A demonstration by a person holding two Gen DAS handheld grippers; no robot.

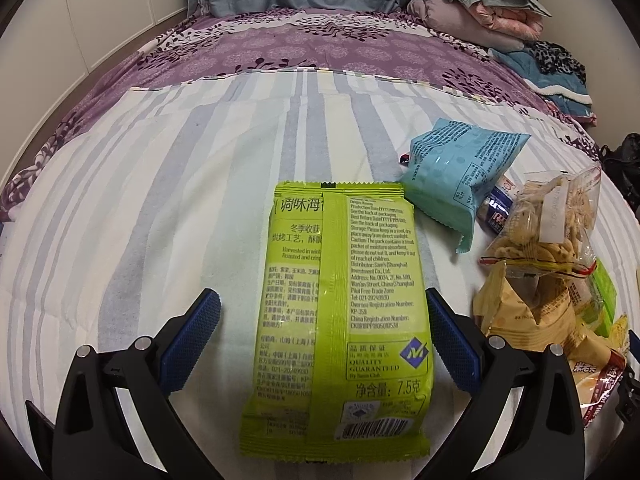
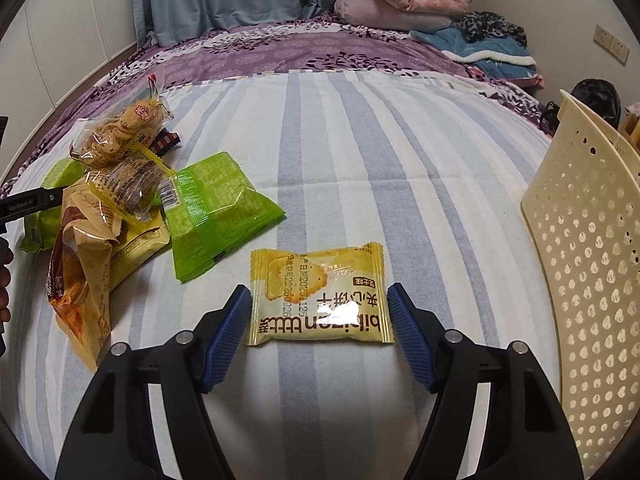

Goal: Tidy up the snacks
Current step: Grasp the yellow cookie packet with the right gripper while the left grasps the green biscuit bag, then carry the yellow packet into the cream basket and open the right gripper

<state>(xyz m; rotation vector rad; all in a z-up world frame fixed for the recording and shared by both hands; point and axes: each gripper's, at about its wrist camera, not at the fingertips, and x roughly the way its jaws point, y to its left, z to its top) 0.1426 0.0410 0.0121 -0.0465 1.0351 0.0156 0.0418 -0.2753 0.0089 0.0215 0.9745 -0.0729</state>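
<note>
**Two grippers poised over snack packets on a striped bedspread**

Left wrist view: the left gripper (image 1: 323, 312) stands open, its blue pads apart from the lime-green seaweed packet (image 1: 340, 312) lying flat between them. Right of it lie a light-blue packet (image 1: 460, 176), a clear bag of biscuits (image 1: 548, 224) and more wrappers.

Right wrist view: at far left lies the snack pile (image 2: 120, 208). At near centre, the right gripper (image 2: 318, 300) is half open around a yellow cracker packet (image 2: 320, 300), pads just beside its edges; contact cannot be told. A cream perforated basket (image 2: 592, 272) stands at right.
</note>
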